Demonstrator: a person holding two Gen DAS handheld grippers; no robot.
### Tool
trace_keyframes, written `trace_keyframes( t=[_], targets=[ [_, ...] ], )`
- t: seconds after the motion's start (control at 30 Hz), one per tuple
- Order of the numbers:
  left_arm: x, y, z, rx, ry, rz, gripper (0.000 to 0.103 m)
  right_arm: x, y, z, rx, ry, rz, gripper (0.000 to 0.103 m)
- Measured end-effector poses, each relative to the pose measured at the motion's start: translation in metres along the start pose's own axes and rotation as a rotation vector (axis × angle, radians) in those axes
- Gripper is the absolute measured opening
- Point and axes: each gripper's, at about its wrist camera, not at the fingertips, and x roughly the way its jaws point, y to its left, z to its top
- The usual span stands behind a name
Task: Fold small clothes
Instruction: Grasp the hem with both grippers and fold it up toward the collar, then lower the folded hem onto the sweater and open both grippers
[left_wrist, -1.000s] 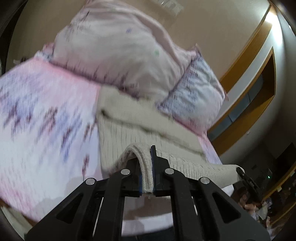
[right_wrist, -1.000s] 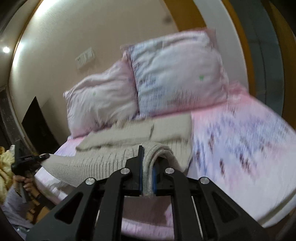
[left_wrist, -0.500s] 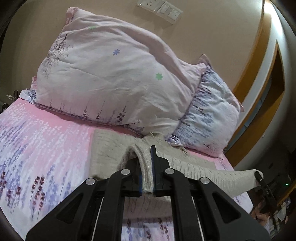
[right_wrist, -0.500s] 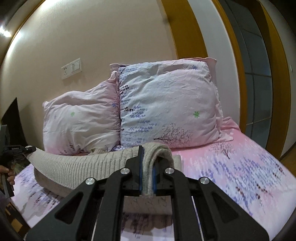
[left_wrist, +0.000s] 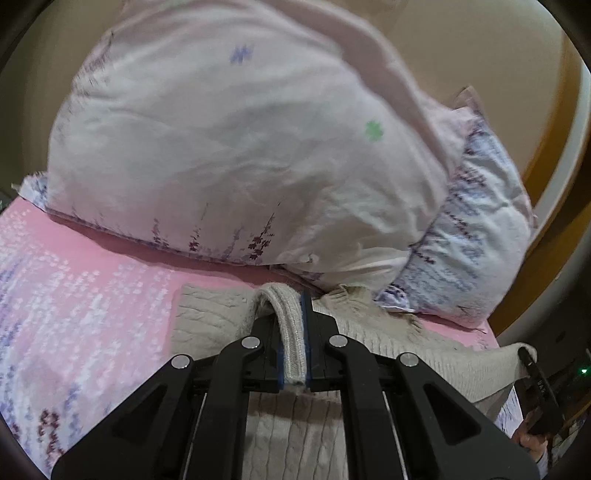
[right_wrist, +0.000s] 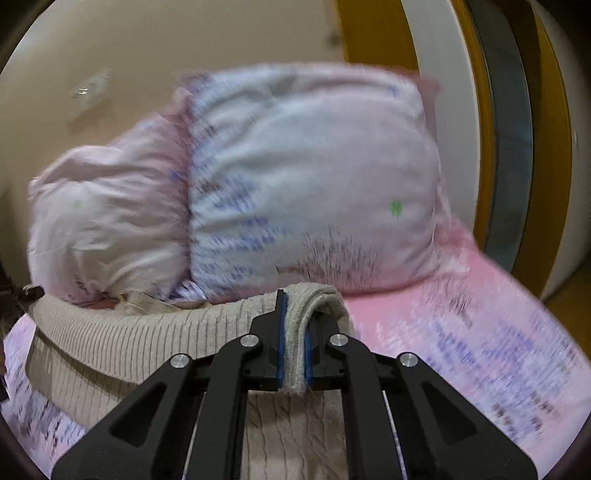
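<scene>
With both hand-held grippers, left (left_wrist: 294, 345) and right (right_wrist: 294, 341), clenched on the beige sweater's (right_wrist: 122, 332) hem, you risk bunching it against the pillows (left_wrist: 229, 155) at frame top.

We log: beige ribbed knit sweater (left_wrist: 388, 343), lower centre of both frames, partly folded on pink sheet, ribbed edge doubled over, stretched sideways, pinched at two points.

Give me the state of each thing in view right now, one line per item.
Left gripper: jaws shut on the sweater's ribbed edge.
Right gripper: jaws shut on the same edge.
Beige knit sweater: edge held up between the grippers, the rest lying on the bed.
Two pillows: propped against the wall.
Pink bedsheet: spread over the bed.
</scene>
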Motion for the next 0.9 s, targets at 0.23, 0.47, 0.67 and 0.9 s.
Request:
trace_keyframes(
  t=[0.23,0.47,0.67,0.9],
  targets=[
    [0.034,0.014,0.001,-0.059,0.036,0.027,0.006,0.053,-0.003,-0.005,0.046,0.105,-0.017,0.007],
    [0.069,0.021,-0.002,-0.099,0.098,0.042,0.006,0.104,-0.026,-0.009,0.225,0.282,0.012,0.008],
    [0.085,0.025,-0.003,-0.140,0.130,0.030,0.006,0.123,-0.035,-0.015,0.316,0.346,0.033,0.014],
    [0.094,0.028,-0.001,-0.191,0.155,-0.007,0.010,0.136,-0.034,-0.006,0.415,0.361,0.112,0.062]
  ],
)
